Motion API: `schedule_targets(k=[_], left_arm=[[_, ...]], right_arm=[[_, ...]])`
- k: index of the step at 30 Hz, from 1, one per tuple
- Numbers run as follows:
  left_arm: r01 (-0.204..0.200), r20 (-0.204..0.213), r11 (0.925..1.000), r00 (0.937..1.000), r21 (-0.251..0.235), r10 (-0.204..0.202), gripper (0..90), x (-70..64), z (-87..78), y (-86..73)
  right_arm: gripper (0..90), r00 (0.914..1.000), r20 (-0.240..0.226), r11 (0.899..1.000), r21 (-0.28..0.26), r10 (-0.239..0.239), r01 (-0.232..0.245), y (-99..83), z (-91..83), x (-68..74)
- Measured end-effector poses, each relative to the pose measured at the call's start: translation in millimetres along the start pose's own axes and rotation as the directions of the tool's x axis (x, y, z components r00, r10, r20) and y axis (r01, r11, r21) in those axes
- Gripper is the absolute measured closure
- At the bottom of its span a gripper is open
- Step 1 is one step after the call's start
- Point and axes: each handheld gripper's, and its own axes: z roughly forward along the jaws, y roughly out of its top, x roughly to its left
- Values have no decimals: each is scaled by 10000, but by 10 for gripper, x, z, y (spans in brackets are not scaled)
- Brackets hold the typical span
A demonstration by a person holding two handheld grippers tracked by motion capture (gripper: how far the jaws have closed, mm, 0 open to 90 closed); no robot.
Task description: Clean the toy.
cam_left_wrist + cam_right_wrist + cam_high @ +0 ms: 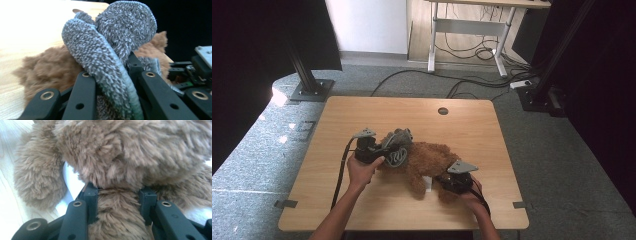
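A brown plush teddy bear (429,162) lies on the wooden table (362,115) near its front middle. A grey knitted garment (398,145) is bunched at the bear's left end. My left gripper (379,149) is shut on that grey fabric (105,62), which bulges up between its black jaws in the left gripper view, with brown fur (47,70) behind. My right gripper (443,181) is shut on one of the bear's limbs (117,215), fur squeezed between the jaws. A white tag (73,182) shows beside that limb.
A round cable hole (442,111) sits near the table's far edge. Beyond the table, cables (472,82) run over grey carpet, a white desk frame (467,27) stands at the back, and black stand posts (309,82) flank both sides.
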Motion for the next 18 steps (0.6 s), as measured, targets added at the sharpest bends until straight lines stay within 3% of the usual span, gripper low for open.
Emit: schedule_targets(k=[2, 3, 4, 7, 9, 13, 16, 18], left_arm=[[133, 52, 9999, 9999, -56, -133, 742, 39, -18, -20], [444, 139, 9988, 9989, -223, -441, 742, 132, -88, -89], [499, 110, 9983, 9987, -287, -496, 742, 163, -124, -119], [565, 51, 9977, 9984, -369, -563, 742, 216, -203, -175], [614, -198, 9970, 9979, -474, -624, 742, 301, -314, -258], [694, -294, 9971, 9971, -303, -703, 741, 377, -349, -328], [507, -686, 9986, 9963, -125, -514, 741, 406, -365, -370], [626, -1183, 9980, 9910, 13, -620, 741, 479, -394, -401]], right_arm=[[608, 10000, -79, 10000, -63, 44, -45, -10, -3, -5], [608, 9999, -106, 10000, -71, 3, -4, -15, -3, -4], [608, 9999, -133, 10000, -81, -44, 43, -18, 0, -2], [608, 9998, -142, 9999, -26, -110, 109, -22, 7, 18], [608, 9998, -129, 9999, 21, -118, 118, -26, 9, 29], [608, 9998, -181, 10000, 50, -86, 86, -38, 12, 23], [608, 9998, -194, 10000, 51, -76, 77, -39, 16, 24], [608, 9998, -176, 10000, 64, -49, 50, -42, 14, 27]])
